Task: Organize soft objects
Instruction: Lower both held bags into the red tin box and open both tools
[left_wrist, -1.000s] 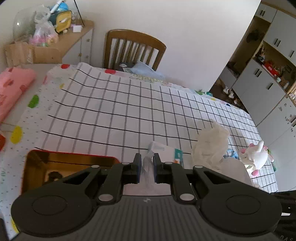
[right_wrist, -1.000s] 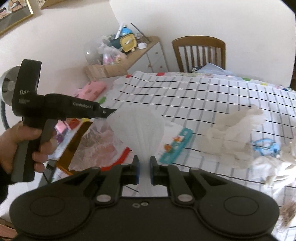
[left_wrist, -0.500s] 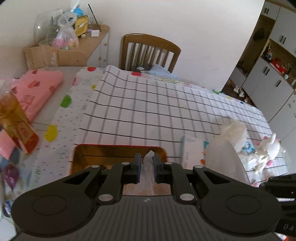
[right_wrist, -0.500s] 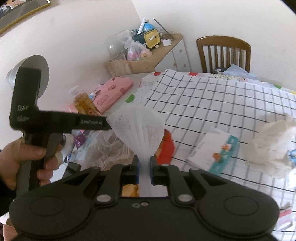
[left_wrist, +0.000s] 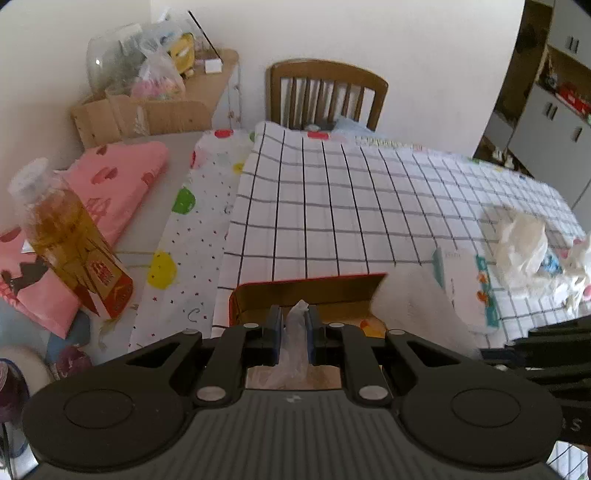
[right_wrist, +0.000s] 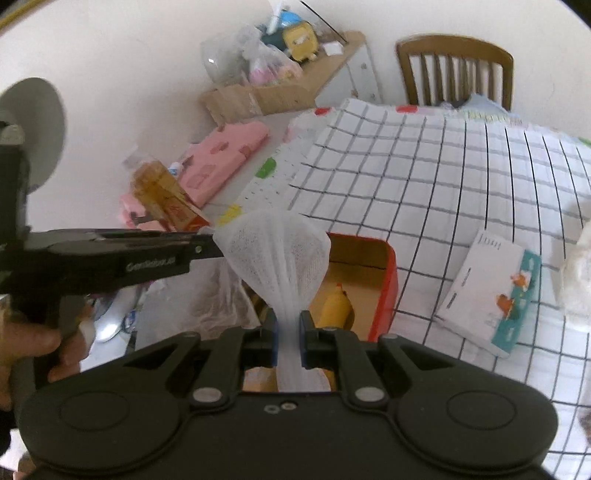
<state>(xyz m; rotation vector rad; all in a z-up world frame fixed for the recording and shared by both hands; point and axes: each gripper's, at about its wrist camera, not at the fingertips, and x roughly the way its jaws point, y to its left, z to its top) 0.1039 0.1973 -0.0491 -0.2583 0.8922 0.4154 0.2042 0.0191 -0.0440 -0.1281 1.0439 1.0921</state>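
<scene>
My right gripper (right_wrist: 288, 326) is shut on a white mesh cloth (right_wrist: 277, 254) that fans out above its fingers; the cloth also shows in the left wrist view (left_wrist: 417, 306). My left gripper (left_wrist: 294, 322) is shut on a clear plastic bag (left_wrist: 293, 347), which hangs crumpled in the right wrist view (right_wrist: 207, 295). Both are held over a red tin box (right_wrist: 388, 273) with a gold inside, at the near left table edge. A yellow soft toy (right_wrist: 334, 304) lies in the box.
A tissue pack (right_wrist: 495, 288) lies right of the box on the checked tablecloth (left_wrist: 351, 206). A crumpled white bag (left_wrist: 521, 247) and small toys lie further right. An amber bottle (left_wrist: 70, 240) and pink cloth (left_wrist: 122, 181) are left. A wooden chair (left_wrist: 327, 92) stands behind.
Both grippers have moved left with their loads, from over the tissue pack to over the red box. The bottle and pink cloth came into view.
</scene>
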